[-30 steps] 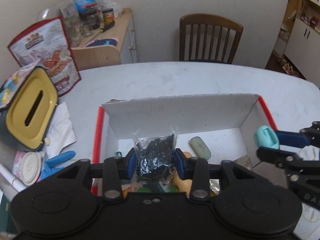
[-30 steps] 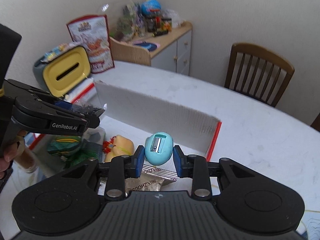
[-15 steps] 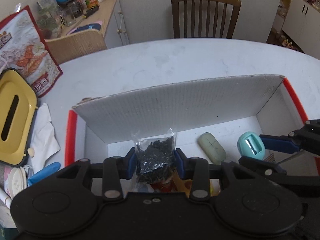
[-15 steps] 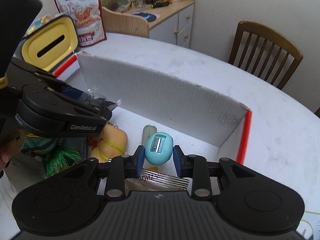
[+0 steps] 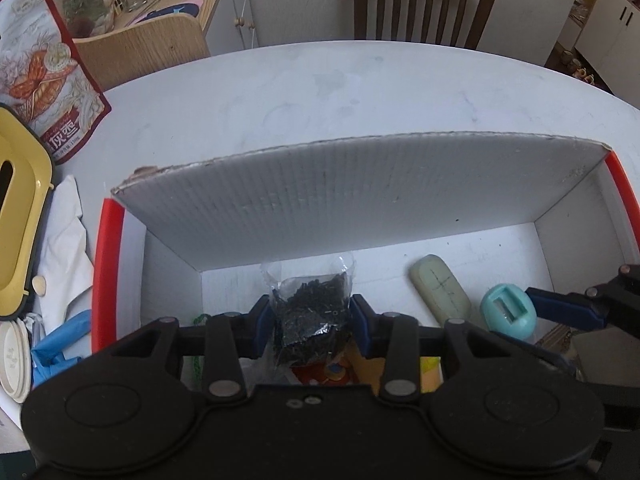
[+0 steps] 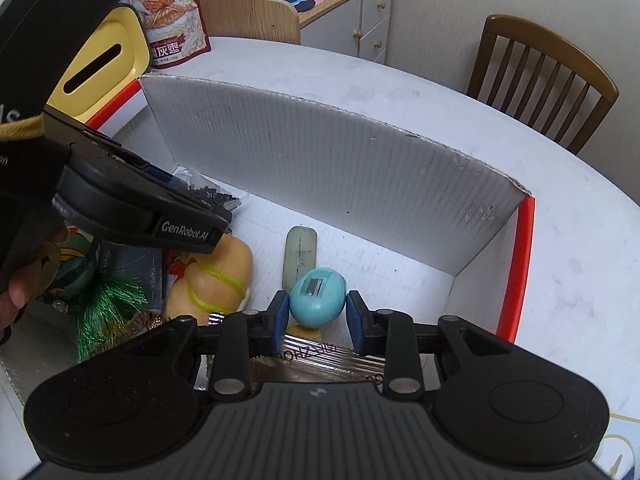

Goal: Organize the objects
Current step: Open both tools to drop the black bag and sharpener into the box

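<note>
At the lower centre of the left wrist view, a clear bag of small black pieces [image 5: 310, 316] is clamped by the left gripper [image 5: 310, 326], while a teal egg-shaped pencil sharpener [image 6: 317, 297] is pinched by the right gripper [image 6: 316, 322]. Both are held low inside a white cardboard box [image 5: 360, 208], apparently for setting down beside a pale green eraser [image 5: 439, 286]. The box is set on a white round table [image 5: 320, 92], with a wooden chair [image 5: 424, 0] and a cabinet [image 6: 352, 12] shown at the top of the frames.

The left gripper's body fills the bottom of the left wrist frame, covering the lower end of the clear bag of black bits [image 5: 310, 316] and most of the box [image 5: 360, 208] floor. At the left edge, the yellow lidded bin [image 5: 18, 216] is cut off. Lower centre of the right wrist frame, the foil packet [image 6: 320, 360] shows only a strip, its print unreadable.
</note>
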{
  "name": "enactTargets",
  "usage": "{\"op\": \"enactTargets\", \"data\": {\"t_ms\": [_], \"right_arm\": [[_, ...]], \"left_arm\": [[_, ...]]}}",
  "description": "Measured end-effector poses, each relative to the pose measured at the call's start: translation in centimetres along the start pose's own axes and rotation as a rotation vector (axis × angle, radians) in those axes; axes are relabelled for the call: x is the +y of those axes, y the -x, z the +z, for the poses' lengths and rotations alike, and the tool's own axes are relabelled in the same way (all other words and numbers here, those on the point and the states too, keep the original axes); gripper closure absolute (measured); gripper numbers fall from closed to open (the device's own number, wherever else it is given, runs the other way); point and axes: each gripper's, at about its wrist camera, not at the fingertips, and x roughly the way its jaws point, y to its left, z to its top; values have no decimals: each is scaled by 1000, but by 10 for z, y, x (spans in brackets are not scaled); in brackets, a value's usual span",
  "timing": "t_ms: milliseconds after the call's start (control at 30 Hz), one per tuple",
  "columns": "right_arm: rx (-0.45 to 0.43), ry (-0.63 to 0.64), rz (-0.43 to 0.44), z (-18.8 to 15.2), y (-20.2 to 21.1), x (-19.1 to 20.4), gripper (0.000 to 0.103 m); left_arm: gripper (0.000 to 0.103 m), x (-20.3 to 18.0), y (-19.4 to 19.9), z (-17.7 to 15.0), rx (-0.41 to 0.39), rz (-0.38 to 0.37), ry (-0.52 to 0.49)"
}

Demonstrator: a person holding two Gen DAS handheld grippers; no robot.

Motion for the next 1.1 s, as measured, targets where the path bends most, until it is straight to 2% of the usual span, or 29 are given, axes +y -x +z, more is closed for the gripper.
{"op": "enactTargets", "data": {"t_ms": [67, 200, 267, 333, 367, 533, 833, 1100], "right_arm": [[0, -1, -1, 1, 1, 0, 72], [-4, -9, 16, 1, 5, 0, 72], [-11, -14, 21, 0, 9, -1, 69], [-27, -21, 28, -1, 14, -2, 57], [-38, -26, 30, -1, 17, -3, 55], [-78, -32, 44, -3, 37, -5, 54], [-176, -46, 71, -17, 82, -10, 42], [-259, -36, 84, -37, 122, -6, 35]], "left_arm": [[59, 1, 0, 0, -1, 6, 6], [46, 0, 4, -2, -18, 13, 10], [45, -1, 8, -3, -26, 6, 14], [43, -1, 12, -4, -35, 4, 17], [42, -1, 14, -5, -42, 3, 18], [33, 0, 31, -9, -79, -4, 32], [22, -7, 76, -27, -179, -9, 21], [11, -12, 111, -48, -253, -14, 14]]}}
